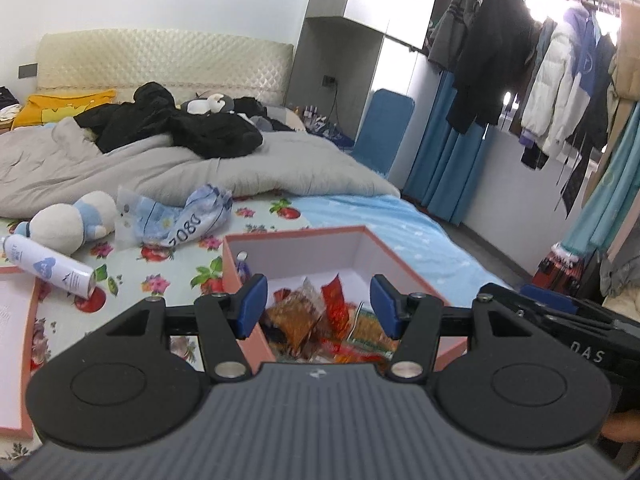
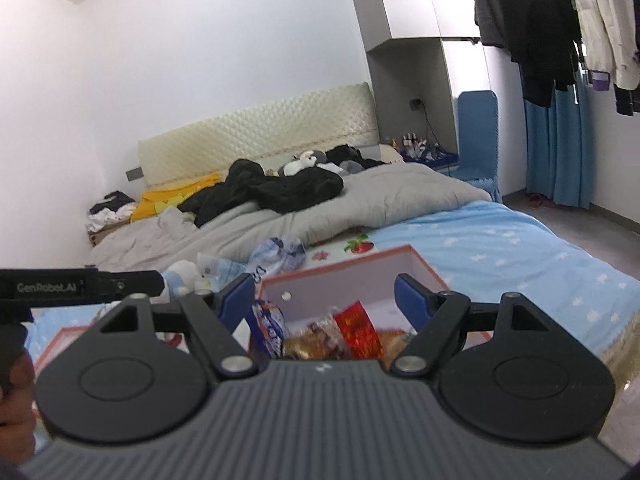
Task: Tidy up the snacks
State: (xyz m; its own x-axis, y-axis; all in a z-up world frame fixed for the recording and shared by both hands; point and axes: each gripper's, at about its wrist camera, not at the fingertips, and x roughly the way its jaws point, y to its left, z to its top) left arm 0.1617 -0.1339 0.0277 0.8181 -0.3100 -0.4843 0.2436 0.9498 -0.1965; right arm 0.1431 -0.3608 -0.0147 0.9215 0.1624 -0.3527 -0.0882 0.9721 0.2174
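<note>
Both my left gripper [image 1: 318, 304] and right gripper [image 2: 325, 300] hover with fingers spread, grasping nothing, above the pink box [image 1: 304, 236] of snacks [image 1: 316, 320] on the near bed [image 1: 400, 220].

left hand-held gripper [image 1: 318, 306]: black arms, blue pads, silver screws, ribbed grey body
right hand-held gripper [image 2: 325, 304]: same build, "DAS" marking on its side
</note>
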